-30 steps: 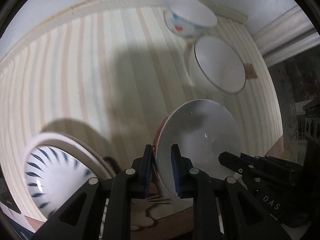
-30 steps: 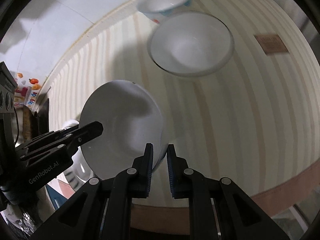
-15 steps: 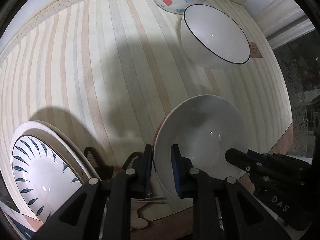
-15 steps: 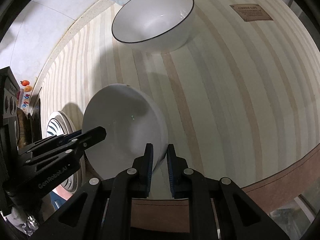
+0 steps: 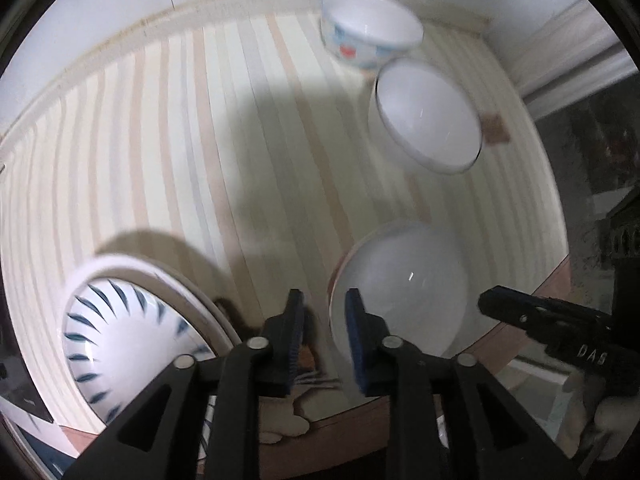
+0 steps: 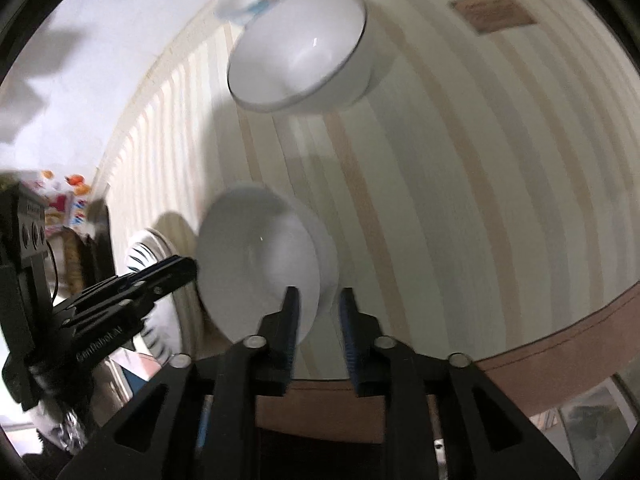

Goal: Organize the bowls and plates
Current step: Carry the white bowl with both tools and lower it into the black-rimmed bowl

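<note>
The left gripper (image 5: 323,316) had let go of the plain white bowl (image 5: 400,288): its blue pads, pinching that bowl's rim half a second earlier, now stood spread, the rim beside the right-hand pad with a clear gap on its other side. Beyond that bowl sat the black-rimmed bowl (image 5: 430,118), and farther still the heart-patterned bowl (image 5: 370,40); to its left lay the blue-striped plate (image 5: 132,336), all on the striped tablecloth (image 5: 180,140). In the right wrist view, the right gripper (image 6: 318,320) had likewise loosened, fingers apart around the white bowl's (image 6: 260,268) near rim where they had clamped it before. The left gripper (image 6: 160,276) hovered at that bowl's far side. The black-rimmed bowl (image 6: 304,52) stood well beyond it.
</note>
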Motion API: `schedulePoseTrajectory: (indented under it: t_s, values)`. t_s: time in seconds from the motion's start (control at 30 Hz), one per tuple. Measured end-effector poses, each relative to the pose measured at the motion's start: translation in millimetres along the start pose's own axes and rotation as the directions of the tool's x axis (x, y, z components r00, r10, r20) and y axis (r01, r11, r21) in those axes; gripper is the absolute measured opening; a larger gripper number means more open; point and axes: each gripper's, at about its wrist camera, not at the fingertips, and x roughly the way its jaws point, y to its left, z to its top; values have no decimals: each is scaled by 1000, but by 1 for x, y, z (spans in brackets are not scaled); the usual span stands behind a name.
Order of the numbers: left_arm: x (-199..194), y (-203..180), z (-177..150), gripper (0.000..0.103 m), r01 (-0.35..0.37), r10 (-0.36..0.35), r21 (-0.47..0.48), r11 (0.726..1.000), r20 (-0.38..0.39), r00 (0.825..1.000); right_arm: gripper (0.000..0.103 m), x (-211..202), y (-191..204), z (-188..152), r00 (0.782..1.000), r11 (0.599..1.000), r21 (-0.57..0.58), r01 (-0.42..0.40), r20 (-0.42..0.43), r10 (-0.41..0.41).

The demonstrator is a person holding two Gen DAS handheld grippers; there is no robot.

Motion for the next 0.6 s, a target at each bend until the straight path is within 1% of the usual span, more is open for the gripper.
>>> schedulePoseTrajectory:
  t_s: [0.03,0.13,0.2,0.3,0.37,0.43,0.5,0.6]
  values:
    - [-5,1,8,28,18,-17,-10,1000,5,1000,36,-10,-4,4,1000,1000,7,-9,15,9]
    - [-10,0,41,28,68,-67,-33,997,21,998,42,-36,-9,21,997,999,18,-31,65,30]
    - [-7,-1,65,28,101,-99,-45,994,32,995,44,-50,-10,39,994,999,18,-36,105,34]
    - [10,-10,101,28,142,-141,-60,988,20,990,45,-61,-12,73,987,1000,19,-16,159,13]
    - [24,-17,119,28,161,-161,-63,985,3,987,45,-61,-16,96,985,1000,27,0,175,-4]
    - [42,-25,134,28,155,-157,-61,986,-22,987,45,-54,-20,114,985,999,36,6,172,-12]
    - [56,-28,145,28,152,-154,-53,987,-48,987,45,-43,-24,131,987,999,43,20,156,-26]
    - [77,-31,157,28,143,-146,-37,989,-81,986,45,-25,-28,147,992,998,56,18,126,-25]
